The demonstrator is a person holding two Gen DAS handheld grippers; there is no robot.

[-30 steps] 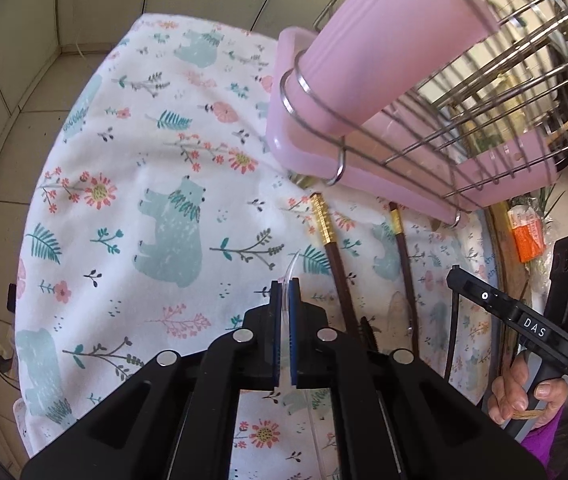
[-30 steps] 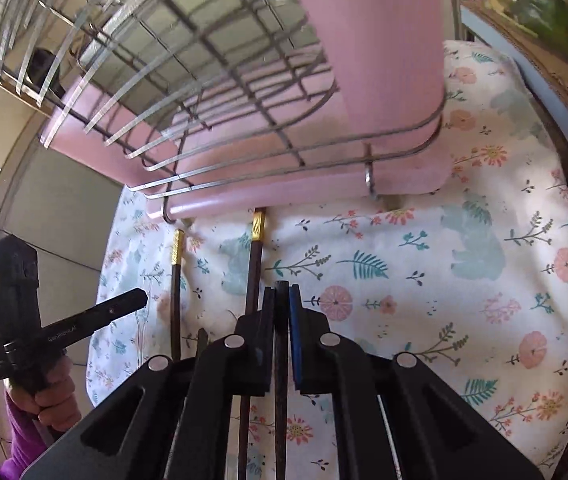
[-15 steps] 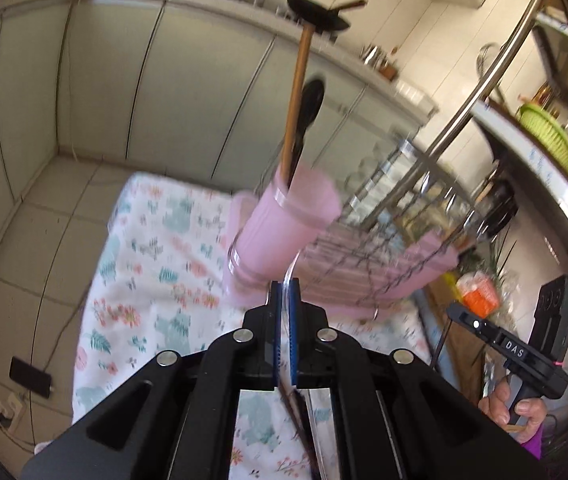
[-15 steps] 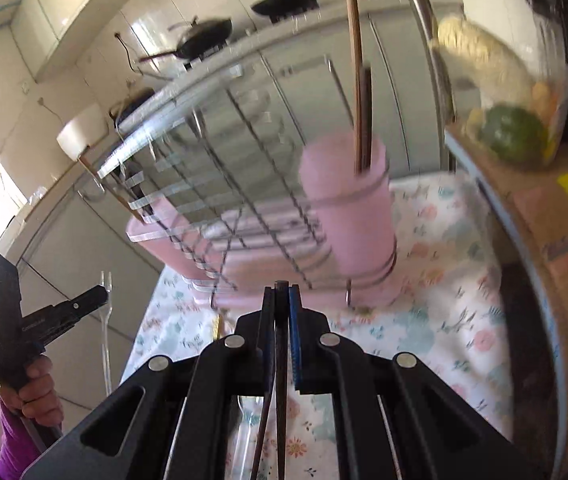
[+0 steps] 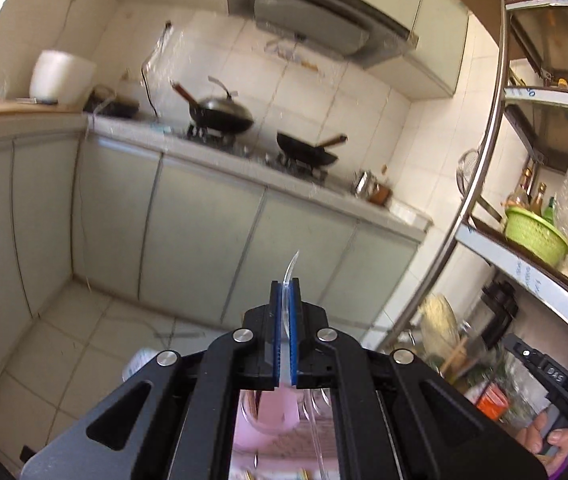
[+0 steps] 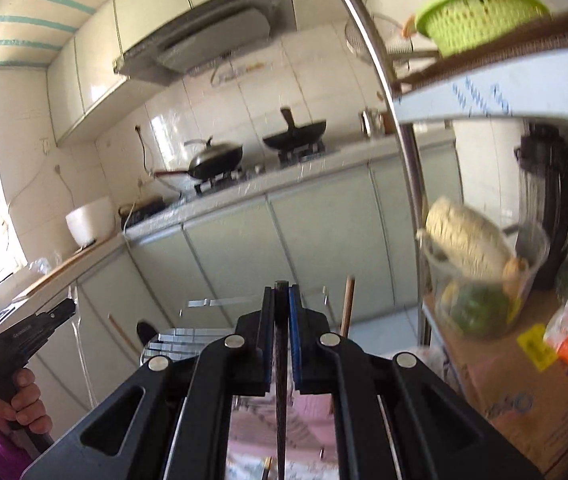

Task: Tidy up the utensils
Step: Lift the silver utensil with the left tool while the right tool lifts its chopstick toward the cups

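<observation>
Holding both tools raised toward the kitchen wall, we note the following. The left tool [image 5: 284, 292] is clamped on a clear plastic utensil [image 5: 291, 266]; its thin curved tip rises just above the blue pads, and its transparent shaft runs down beneath the tool body. The right tool [image 6: 282, 294] is clamped on a dark chopstick [image 6: 282, 400], which passes between the pads and hangs straight down below them.

Below each tool, partly hidden by the tool body, we see the pink cutlery cup [image 5: 272, 412] of the dish rack [image 6: 172, 340]. A wooden handle [image 6: 348, 304] stands upright just right of the right tool.

Behind, the bench [image 5: 220, 148] carries two black woks [image 5: 220, 114] on the stove. A green basket [image 5: 533, 232] sits on the metal shelf at right.
</observation>
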